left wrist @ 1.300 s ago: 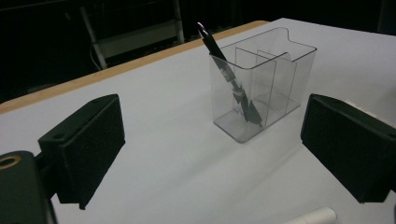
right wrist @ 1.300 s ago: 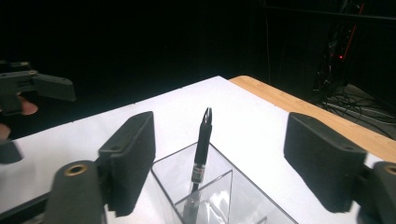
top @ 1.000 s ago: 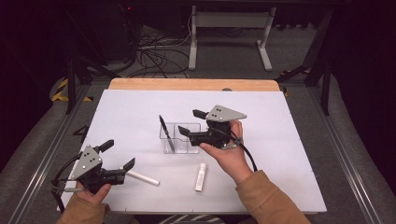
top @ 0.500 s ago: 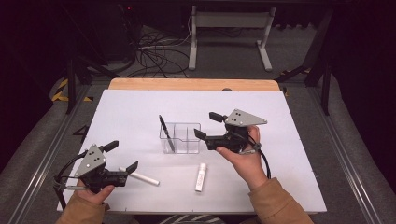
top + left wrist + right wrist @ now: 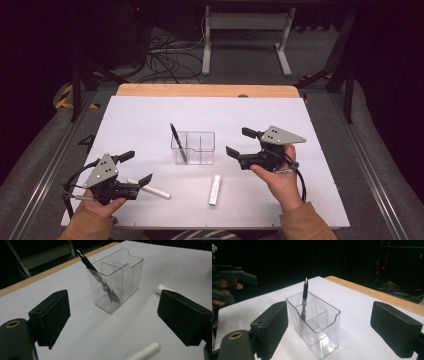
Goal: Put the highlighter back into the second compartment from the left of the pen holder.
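Observation:
A clear divided holder [image 5: 194, 148] stands mid-table with a black pen [image 5: 178, 142] leaning in its left compartment. One white marker [image 5: 152, 190] lies by my left gripper [image 5: 136, 167]. A second white marker [image 5: 215, 189] lies in front of the holder. The left gripper's jaws have just been closing a little, but it is still open; in the left gripper view the near marker [image 5: 146, 351] lies low between the pads, untouched. My right gripper [image 5: 238, 141] hovers to the right of the holder. Its jaws have just been opening, with nothing between them, and face the holder [image 5: 317, 322].
The white tabletop [image 5: 320, 165] ends in a wooden strip [image 5: 210, 90] at the far edge. Beyond it stand a metal stand and loose cables on the dark floor. In the right gripper view the left gripper [image 5: 234, 277] shows at the far left.
My right gripper has drawn back from over the holder to its right and slightly down, with its jaws wider. The left hand has stayed where it was.

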